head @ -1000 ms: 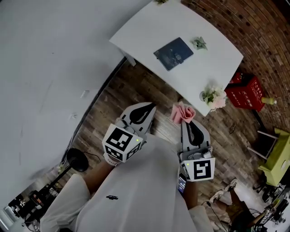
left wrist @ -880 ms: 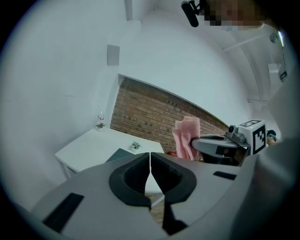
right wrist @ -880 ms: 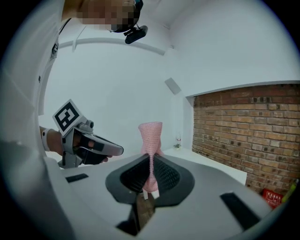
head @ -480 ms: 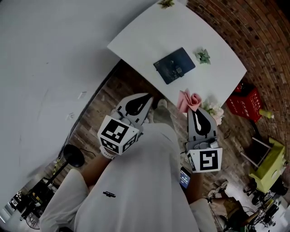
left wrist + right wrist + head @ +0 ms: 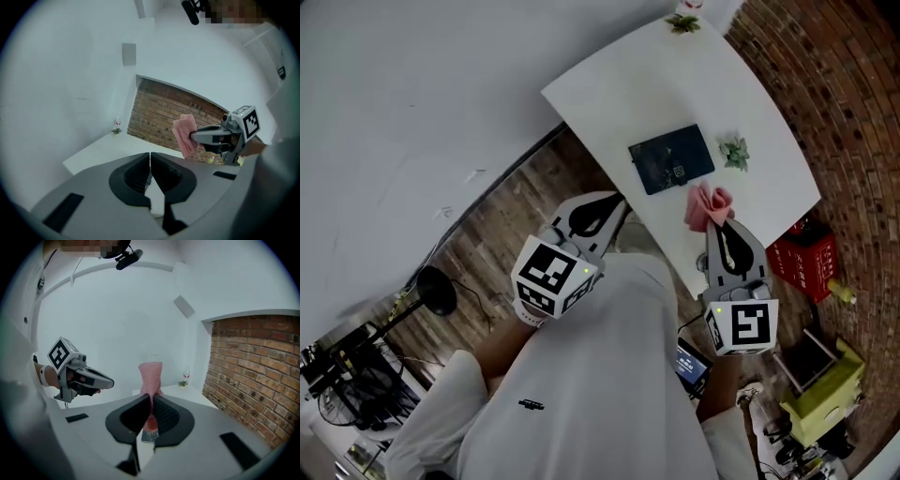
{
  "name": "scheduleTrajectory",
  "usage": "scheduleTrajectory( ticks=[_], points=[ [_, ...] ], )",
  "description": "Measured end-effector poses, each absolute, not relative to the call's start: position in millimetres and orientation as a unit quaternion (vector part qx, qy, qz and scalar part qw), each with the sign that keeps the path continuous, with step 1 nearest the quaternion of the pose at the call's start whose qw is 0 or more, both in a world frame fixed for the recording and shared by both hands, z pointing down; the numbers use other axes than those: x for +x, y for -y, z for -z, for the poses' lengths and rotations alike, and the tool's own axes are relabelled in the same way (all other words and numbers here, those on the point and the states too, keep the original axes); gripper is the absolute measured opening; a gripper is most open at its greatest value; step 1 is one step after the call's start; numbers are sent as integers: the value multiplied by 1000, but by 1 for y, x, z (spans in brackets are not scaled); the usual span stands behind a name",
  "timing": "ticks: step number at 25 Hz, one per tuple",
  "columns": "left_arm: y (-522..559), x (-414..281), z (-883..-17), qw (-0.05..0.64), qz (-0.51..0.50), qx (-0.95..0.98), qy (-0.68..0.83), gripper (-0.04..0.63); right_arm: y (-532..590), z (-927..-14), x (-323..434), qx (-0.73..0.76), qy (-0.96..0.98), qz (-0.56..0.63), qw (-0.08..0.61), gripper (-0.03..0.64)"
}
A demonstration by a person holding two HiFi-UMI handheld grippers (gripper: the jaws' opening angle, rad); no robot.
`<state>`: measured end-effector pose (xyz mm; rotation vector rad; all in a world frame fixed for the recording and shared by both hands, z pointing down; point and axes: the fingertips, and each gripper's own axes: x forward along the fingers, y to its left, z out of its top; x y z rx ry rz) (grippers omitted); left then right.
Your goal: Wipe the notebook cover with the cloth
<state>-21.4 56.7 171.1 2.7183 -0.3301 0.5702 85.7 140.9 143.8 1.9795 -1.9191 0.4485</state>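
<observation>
Pink cloth (image 5: 709, 204) sits pinched in the right hand-held gripper (image 5: 712, 226), whose jaws are clamped on its lower part. In the right gripper view the bunched fabric stands up above the jaw tips in a narrow twist. From the head view, the cloth hangs over the near edge of the white desk (image 5: 675, 75), near the notebook (image 5: 672, 159) but apart from it.

The notebook is dark blue-green with a small pale mark on its cover. It lies flat and closed on the desk, close to the near edge, with its corners turned at an angle to that edge. A small green plant (image 5: 734, 151) stands just beside its right end, and another bit of greenery (image 5: 682, 22) is at the far end of the desk.

The left hand-held gripper (image 5: 617, 202) has its jaws pressed together with nothing between them. It is held in front of the person's white shirt (image 5: 591, 394), over the wooden floor (image 5: 497, 234) just short of the desk and well to the left of the cloth.

A brick wall (image 5: 853, 122) runs along the right side, and a red crate (image 5: 802, 261) sits on the floor below it.
</observation>
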Motion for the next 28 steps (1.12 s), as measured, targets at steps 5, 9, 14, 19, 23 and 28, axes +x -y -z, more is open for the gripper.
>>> scheduleTrajectory(
  ticks=[5, 9, 14, 19, 23, 28],
  points=[
    [-53, -3, -182, 173, -209, 952, 144, 24, -123, -156, 112, 665, 699, -192, 180, 31],
    [-52, 12, -193, 180, -215, 947, 154, 23, -110, -160, 133, 650, 708, -198, 193, 31],
    [-53, 30, -214, 189, -229, 942, 159, 24, -96, -177, 155, 632, 718, -205, 207, 31],
    [-54, 49, -234, 198, -246, 936, 156, 23, -88, -202, 167, 605, 736, -214, 213, 31],
    [-55, 62, -257, 214, -260, 928, 159, 24, -87, -229, 175, 590, 738, -234, 227, 31],
    [-61, 73, -292, 235, -279, 915, 169, 25, -84, -275, 192, 593, 727, -261, 226, 31]
  ],
)
